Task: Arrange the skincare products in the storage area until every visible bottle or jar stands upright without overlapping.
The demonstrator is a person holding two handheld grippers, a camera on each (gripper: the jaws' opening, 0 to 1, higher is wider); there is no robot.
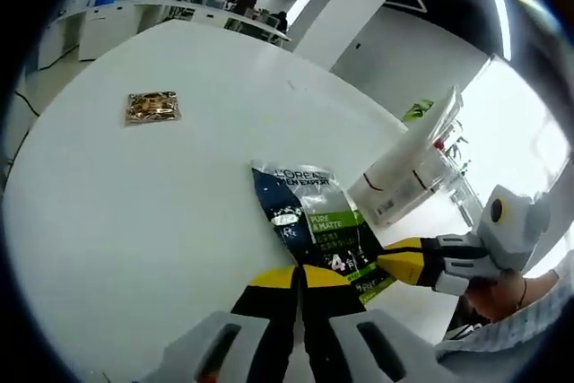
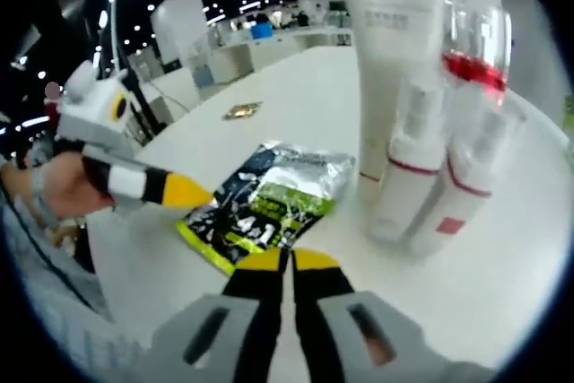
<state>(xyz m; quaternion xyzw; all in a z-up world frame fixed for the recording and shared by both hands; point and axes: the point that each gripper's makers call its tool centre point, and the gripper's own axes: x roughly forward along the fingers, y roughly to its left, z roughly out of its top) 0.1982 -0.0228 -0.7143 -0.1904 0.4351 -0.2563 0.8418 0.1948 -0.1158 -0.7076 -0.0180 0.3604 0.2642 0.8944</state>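
A dark blue, silver and green sachet [image 1: 316, 221] [image 2: 269, 199] lies flat on the white table. My left gripper [image 1: 300, 275] has its yellow-tipped jaws shut together at the sachet's near edge; in the right gripper view it [image 2: 184, 191] comes in from the left and touches the sachet's side. My right gripper [image 2: 287, 262] is also shut, just short of the sachet; in the left gripper view its tip [image 1: 399, 262] rests at the sachet's right edge. A tall white tube [image 2: 390, 51] and two white bottles with red bands [image 2: 404, 177] [image 2: 466, 190] stand upright beside the sachet.
A clear holder [image 1: 439, 145] stands around the bottles, with a red-filled clear container [image 2: 475, 51] behind them. A small gold packet [image 1: 152, 107] [image 2: 242, 111] lies far off on the table [image 1: 134, 213]. A hand [image 2: 54, 186] holds the left gripper.
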